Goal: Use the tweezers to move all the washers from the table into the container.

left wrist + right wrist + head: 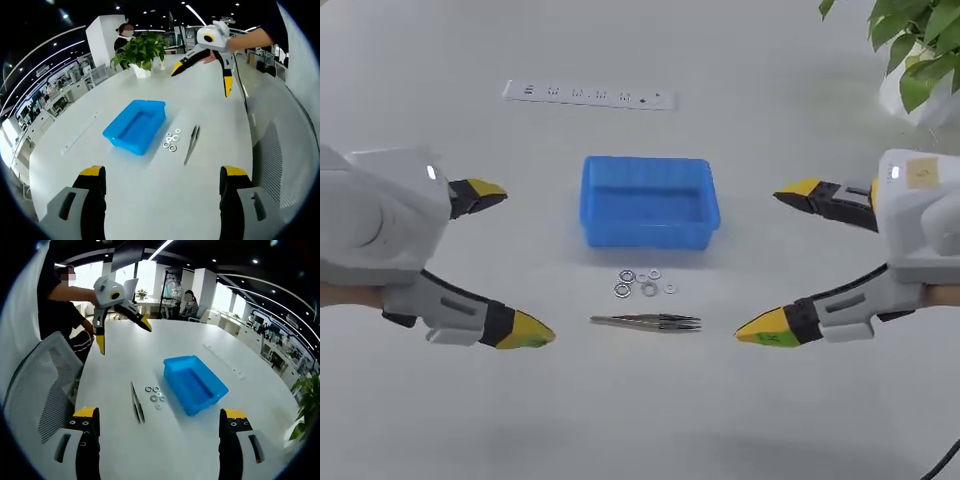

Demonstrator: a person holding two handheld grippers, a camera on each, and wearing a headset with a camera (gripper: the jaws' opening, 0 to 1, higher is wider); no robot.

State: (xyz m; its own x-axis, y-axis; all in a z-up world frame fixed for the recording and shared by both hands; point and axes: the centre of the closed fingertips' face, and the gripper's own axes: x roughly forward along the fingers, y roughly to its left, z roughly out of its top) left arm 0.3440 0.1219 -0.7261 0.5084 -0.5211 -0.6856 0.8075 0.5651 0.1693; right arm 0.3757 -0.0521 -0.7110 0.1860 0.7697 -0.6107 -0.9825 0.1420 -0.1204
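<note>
While both grippers hover over the white table (640,430) with nothing in them, the task's things lie between them in the middle of the head view. The left gripper (525,262) comes in from the left edge of that frame, its two yellow-tipped jaws spread wide apart, one tip at mid-height and the other lower down. The right gripper (757,264) mirrors it from the right edge, its jaws just as wide and gripping nothing.

At the centre sits the blue container (645,232), an open rectangular tub. Just below it in the frame, a small cluster of washers (642,282) lies on the table, near the container's front wall but not touching it. Below the washers lie the tweezers (648,321), flat on the table and running left to right across the frame. They are just beside the cluster and well apart from both grippers.

Above the container in the frame, a white power strip (588,96) lies well apart from it. Green leaves of a plant (910,50) fill the upper right corner.

At the upper right of the left gripper view, the right gripper is held out over the table on a person's arm (250,37). At the lower left of the right gripper view, a mesh chair (40,390) stands beside the table's edge.
</note>
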